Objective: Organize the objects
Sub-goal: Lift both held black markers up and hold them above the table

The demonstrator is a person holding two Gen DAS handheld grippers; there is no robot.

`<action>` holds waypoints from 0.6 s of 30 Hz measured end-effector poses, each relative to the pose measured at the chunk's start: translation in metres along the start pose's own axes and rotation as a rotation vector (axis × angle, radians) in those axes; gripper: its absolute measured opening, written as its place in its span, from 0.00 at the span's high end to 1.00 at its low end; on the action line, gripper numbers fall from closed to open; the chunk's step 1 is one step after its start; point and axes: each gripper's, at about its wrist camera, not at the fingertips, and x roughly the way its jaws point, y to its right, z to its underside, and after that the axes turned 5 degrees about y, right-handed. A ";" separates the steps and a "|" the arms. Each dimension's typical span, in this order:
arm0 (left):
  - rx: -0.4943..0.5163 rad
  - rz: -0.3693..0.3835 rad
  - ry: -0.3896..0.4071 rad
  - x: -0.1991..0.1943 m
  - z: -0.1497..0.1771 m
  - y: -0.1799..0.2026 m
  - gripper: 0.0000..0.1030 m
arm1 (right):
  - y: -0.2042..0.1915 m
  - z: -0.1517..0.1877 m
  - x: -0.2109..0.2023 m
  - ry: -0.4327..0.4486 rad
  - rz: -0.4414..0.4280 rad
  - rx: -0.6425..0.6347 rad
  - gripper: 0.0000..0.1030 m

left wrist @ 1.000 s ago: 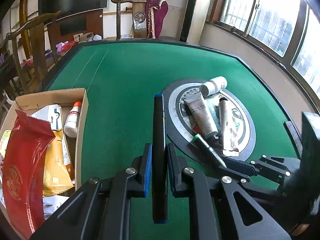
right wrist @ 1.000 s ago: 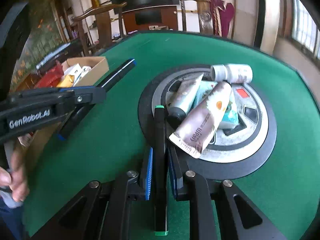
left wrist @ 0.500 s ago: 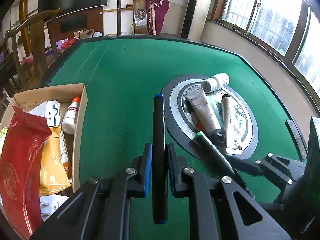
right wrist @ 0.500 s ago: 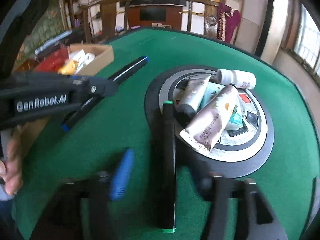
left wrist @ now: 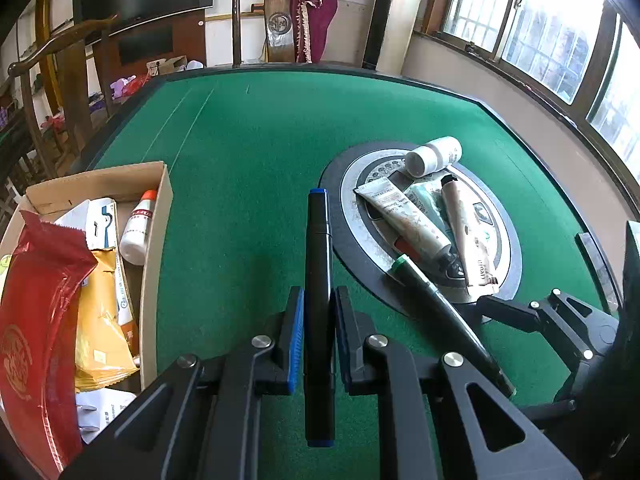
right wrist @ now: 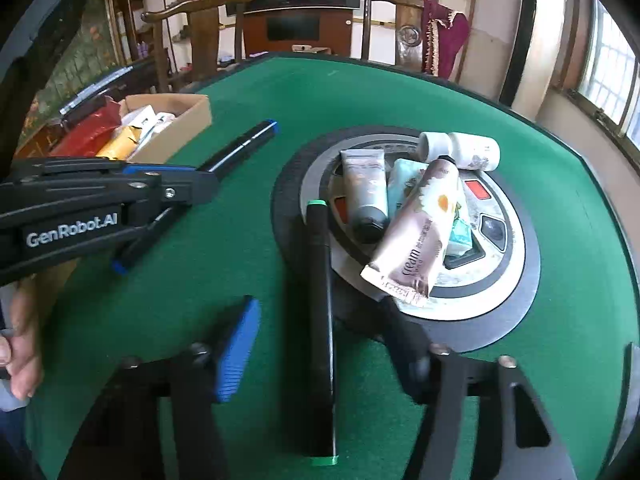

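Both grippers are black plastic linkages with triangular cutouts, silver pivot screws and ribbed blue pads inside the fingers: left gripper (left wrist: 316, 328), right gripper (right wrist: 320, 344). Left unit's side reads "GenRobot.AI" in white, with a blue trim strip on top. Hand (right wrist: 18, 344) at the frame edge; what's worn can't be made out.

My right claw's fingers (right wrist: 404, 344) are blurring, so I cannot tell whether they are touching the green pen (right wrist: 320, 320). A red bag (left wrist: 36, 320) is covering much of the box (left wrist: 158, 240) at nine o'clock and is running off the picture's edge.
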 end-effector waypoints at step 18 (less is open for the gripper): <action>0.009 -0.005 0.004 -0.001 0.000 0.002 0.86 | 0.010 -0.004 -0.013 0.066 -0.116 0.115 0.84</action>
